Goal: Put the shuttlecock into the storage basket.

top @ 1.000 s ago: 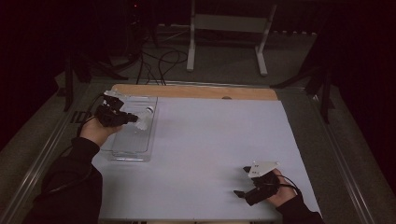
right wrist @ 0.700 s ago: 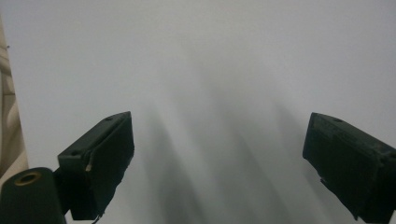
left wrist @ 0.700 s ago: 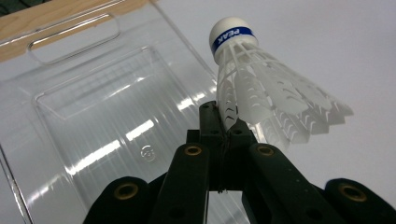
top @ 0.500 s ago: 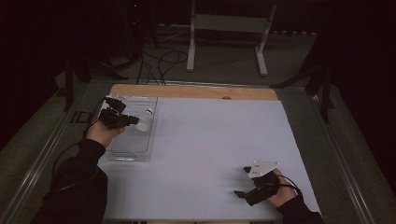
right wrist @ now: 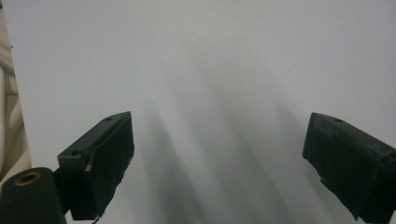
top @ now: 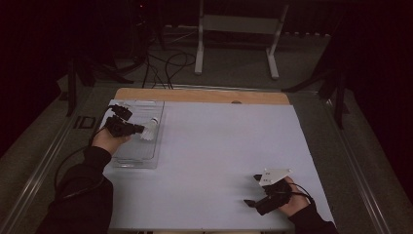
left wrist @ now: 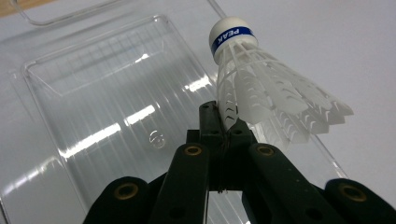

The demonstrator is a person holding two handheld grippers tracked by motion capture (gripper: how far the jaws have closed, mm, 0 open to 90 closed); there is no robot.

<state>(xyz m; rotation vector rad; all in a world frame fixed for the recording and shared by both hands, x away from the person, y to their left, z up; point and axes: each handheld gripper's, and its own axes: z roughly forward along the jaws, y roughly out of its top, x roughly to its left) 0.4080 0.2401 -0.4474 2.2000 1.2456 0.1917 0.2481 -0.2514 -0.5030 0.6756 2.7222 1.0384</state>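
Your left tool now sits lower and closer to you than a second ago, carrying the shuttlecock down over the clear tray; a second ago it hung nearer the tray's far end. Your right tool rests where it was, at about 5 o'clock on the table.

From the high view the room is dim, so the tray's edges are faint and the shuttlecock reads as a small white blur; you cannot tell there whether it touches the tray. In the left gripper view the tray's near end is cut off by the frame, and the tool's own links cover the lower part of the skirt.

The left tool is clamped on the shuttlecock, jaws pressed together on the edge of its skirt. It is white, with a rounded cork tip at 12 o'clock from the jaws, a blue band lettered "PEAK", and a slotted plastic skirt flaring toward 4 o'clock. It lies over the tray's right-hand rim, at about 10 o'clock on the table.

Your right tool stands wide apart over bare white table, with nothing between its jaws.
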